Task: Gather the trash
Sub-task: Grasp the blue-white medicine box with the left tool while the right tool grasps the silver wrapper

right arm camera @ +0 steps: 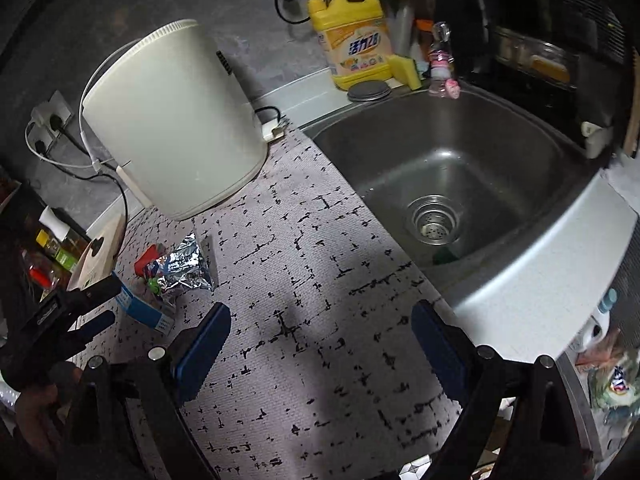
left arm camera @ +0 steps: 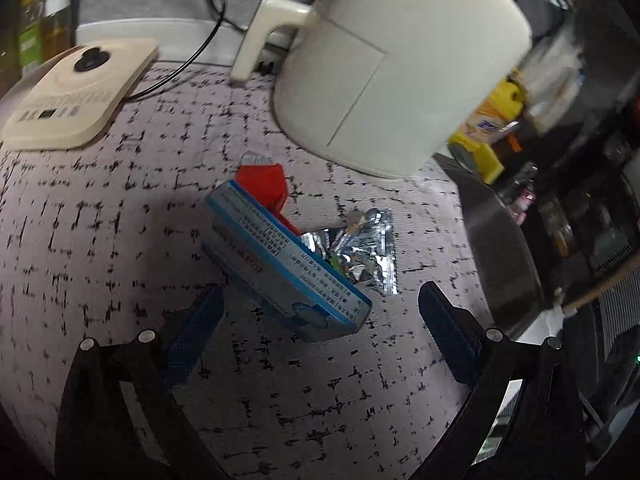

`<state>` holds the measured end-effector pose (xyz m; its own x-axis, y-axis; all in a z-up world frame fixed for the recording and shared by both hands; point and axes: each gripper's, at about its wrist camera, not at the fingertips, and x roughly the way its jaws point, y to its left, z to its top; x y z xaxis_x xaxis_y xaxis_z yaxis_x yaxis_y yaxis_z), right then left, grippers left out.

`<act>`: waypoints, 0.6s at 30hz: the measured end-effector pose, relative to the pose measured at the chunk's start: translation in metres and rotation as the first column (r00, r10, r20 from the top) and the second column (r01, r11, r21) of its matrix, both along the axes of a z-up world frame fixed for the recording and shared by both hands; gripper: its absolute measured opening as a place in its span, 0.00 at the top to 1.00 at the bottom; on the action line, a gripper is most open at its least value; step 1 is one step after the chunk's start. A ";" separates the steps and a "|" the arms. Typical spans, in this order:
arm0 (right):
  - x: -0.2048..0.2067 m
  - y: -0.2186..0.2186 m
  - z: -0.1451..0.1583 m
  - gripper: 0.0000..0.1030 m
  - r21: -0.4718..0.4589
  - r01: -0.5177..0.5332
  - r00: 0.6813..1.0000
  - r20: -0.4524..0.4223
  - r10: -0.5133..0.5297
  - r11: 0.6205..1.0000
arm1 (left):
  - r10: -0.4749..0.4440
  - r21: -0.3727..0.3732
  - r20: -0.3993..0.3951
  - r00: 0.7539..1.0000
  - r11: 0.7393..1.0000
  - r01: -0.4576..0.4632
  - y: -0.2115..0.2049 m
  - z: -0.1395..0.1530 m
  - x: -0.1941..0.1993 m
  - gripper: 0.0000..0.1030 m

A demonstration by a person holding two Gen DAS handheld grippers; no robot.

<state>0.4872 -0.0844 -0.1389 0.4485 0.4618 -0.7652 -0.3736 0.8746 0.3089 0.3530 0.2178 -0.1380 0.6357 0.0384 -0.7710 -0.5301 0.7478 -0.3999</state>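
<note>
On my left wrist view, the cream appliance lid [left arm camera: 80, 92] with its black knob is cut off at the frame's left edge, and the dark bottles [left arm camera: 36, 20] behind it are too dim to read. My left gripper [left arm camera: 320, 320] has its fingers spread wide over the trash pile: a blue-and-white cardboard box [left arm camera: 288, 268] lies tilted between them, though I see no pad pressing on it. Red packaging [left arm camera: 268, 184] pokes out from under the box's far end, mostly hidden. A crinkled silver foil wrapper [left arm camera: 360, 248] lies against the box's right side. All rest on the grey woven worktop [left arm camera: 120, 200] mat with black dashes. The smooth, rounded white kettle [left arm camera: 392, 60] looms behind.

On the right wrist view, my right gripper [right arm camera: 320, 340] has its fingers wide apart, with only bare mat between them. The stainless sink [right arm camera: 460, 168] is right of it; the yellow detergent jug [right arm camera: 356, 44] stands behind.
</note>
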 end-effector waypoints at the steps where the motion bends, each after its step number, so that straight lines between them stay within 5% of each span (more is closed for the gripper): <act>1: 0.001 0.002 -0.001 0.13 -0.003 -0.013 1.000 0.003 0.013 1.000 | 0.011 0.002 -0.012 1.000 1.000 -0.011 -0.001 -0.002 0.001 0.06; 11: 0.027 0.022 -0.007 0.13 -0.003 -0.136 0.990 0.027 0.136 0.991 | 0.139 0.026 -0.057 0.989 0.990 -0.138 -0.012 -0.007 0.015 0.07; 14: 0.030 0.029 -0.008 0.13 -0.006 -0.155 0.987 0.032 0.156 0.988 | 0.119 0.023 -0.077 0.990 0.993 -0.118 -0.017 -0.012 0.015 0.23; 16: 0.032 0.033 -0.010 0.13 -0.007 -0.160 0.986 0.040 0.160 0.987 | 0.109 0.005 -0.107 0.988 0.994 -0.109 -0.014 -0.019 0.012 0.47; 18: 0.035 0.039 -0.016 0.13 -0.008 -0.158 0.987 0.028 0.158 0.987 | 0.123 -0.020 -0.105 0.987 0.992 -0.126 -0.008 -0.021 0.007 0.61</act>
<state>0.5219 -0.0454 -0.1546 0.3918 0.5243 -0.7561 -0.5160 0.8056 0.2912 0.3598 0.2100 -0.1586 0.5440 0.0905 -0.8342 -0.6577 0.6633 -0.3569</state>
